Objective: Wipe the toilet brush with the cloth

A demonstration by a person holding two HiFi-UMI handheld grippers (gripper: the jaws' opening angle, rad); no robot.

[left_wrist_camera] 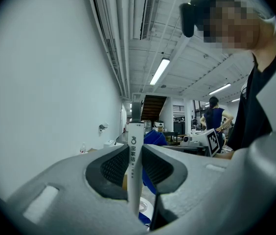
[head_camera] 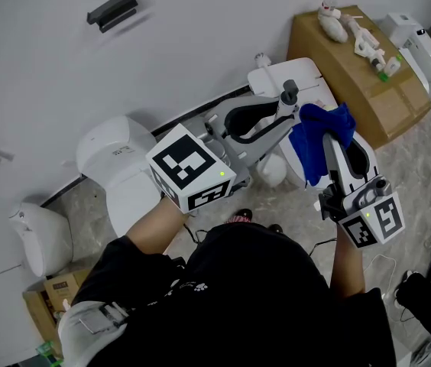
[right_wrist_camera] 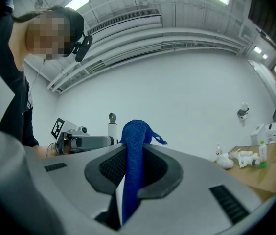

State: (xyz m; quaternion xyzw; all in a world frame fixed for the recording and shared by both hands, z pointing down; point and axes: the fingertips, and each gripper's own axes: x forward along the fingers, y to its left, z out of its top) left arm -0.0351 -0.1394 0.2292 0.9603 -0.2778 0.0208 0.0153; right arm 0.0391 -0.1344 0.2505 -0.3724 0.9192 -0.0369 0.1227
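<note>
The toilet brush's white handle (head_camera: pixel 287 98) with its grey top stands upright in my left gripper (head_camera: pixel 279 121), which is shut on it. In the left gripper view the handle (left_wrist_camera: pixel 134 153) fills the gap between the pads of the left gripper (left_wrist_camera: pixel 134 166). My right gripper (head_camera: pixel 336 145) is shut on a blue cloth (head_camera: pixel 319 138), which bunches out above its jaws. The cloth (right_wrist_camera: pixel 134 148) hangs just right of the handle (right_wrist_camera: pixel 112 129); whether they touch I cannot tell. The brush's lower end is hidden.
A white toilet (head_camera: pixel 120 159) stands at the left by the wall, another toilet (head_camera: pixel 296 75) behind the grippers. A cardboard box (head_camera: pixel 368 90) with bottles and small items lies at the right. A person (left_wrist_camera: pixel 215 116) stands far off in the room.
</note>
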